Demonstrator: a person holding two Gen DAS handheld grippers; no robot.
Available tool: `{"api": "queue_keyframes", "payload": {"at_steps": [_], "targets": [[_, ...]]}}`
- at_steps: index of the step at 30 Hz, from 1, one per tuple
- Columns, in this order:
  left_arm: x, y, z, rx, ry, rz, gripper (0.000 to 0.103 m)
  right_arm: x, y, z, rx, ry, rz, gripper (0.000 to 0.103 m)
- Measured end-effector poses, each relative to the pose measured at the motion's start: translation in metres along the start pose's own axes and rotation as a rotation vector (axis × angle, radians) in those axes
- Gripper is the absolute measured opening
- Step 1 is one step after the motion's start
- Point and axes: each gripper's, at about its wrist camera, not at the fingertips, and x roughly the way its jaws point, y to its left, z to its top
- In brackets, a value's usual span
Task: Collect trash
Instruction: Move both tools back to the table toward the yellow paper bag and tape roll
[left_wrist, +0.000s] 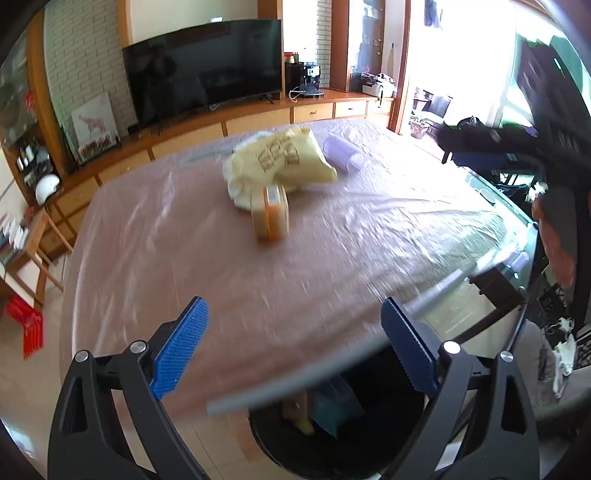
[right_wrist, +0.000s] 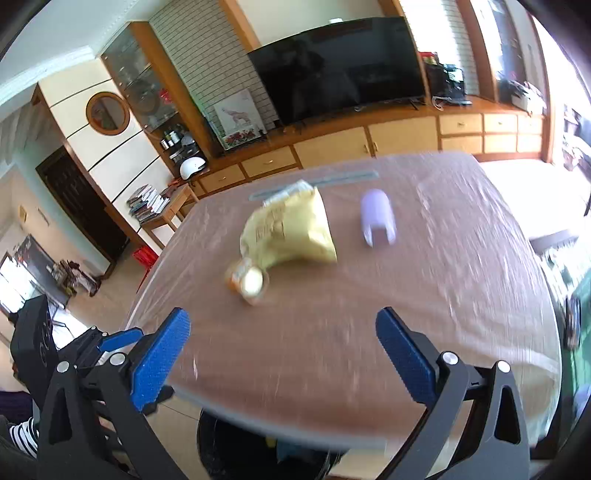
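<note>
The fingers (left_wrist: 181, 350) of the left gripper (left_wrist: 295, 347) stand wide apart with nothing between them, their blue pads hanging above the near edge of the counter (left_wrist: 155, 236), and the fingers (right_wrist: 159, 362) of the right gripper (right_wrist: 291, 358) are spread just as wide and likewise empty, also poised over the near edge. The counter is covered with a clear, wrinkled plastic sheet over a brownish surface. Toward its far half lies the trash: a crumpled yellow bag (left_wrist: 280, 162) with printed lettering, and touching its near corner an orange box (left_wrist: 271, 216) that lies tilted on the sheet; in the right wrist view the same yellow bag (right_wrist: 291, 232) shows with the orange box (right_wrist: 247, 282) end-on at its near left corner. Just beside the bag, on its right, a pale lilac cylinder (left_wrist: 343, 153) lies on its side, apart from the bag in the right wrist view (right_wrist: 378, 218). Below the counter's near edge stands a black bin (left_wrist: 332, 435), its mouth open upward; something blue and something yellow lie inside, too blurred to name. Part of the bin (right_wrist: 236, 450) also shows under the edge in the right wrist view. Behind the counter a dark television (left_wrist: 207, 66) stands on a long wooden cabinet (left_wrist: 258, 122). Both views are smeared by motion blur.
</note>
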Motion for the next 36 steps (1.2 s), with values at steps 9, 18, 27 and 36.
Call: {"api": "queue_keyframes", "payload": {"at_steps": [9,18,27,36], "targets": [[0.052,0.020,0.041,-0.015,0.040,-0.028,0.095,0.086,-0.005,0.068,0.016,0.114,0.022,0.099],[0.085,0.038,0.060,-0.028,0.071,-0.063,0.095,0.167,-0.027,0.091,0.080,0.216,0.061,0.099],[0.109,0.039,0.077,-0.003,0.091,-0.104,0.095,0.192,-0.039,0.091,0.088,0.231,0.171,0.099],[0.122,0.045,0.080,-0.004,0.106,-0.113,0.095,0.192,-0.024,0.090,0.003,0.234,0.239,0.092]]}}
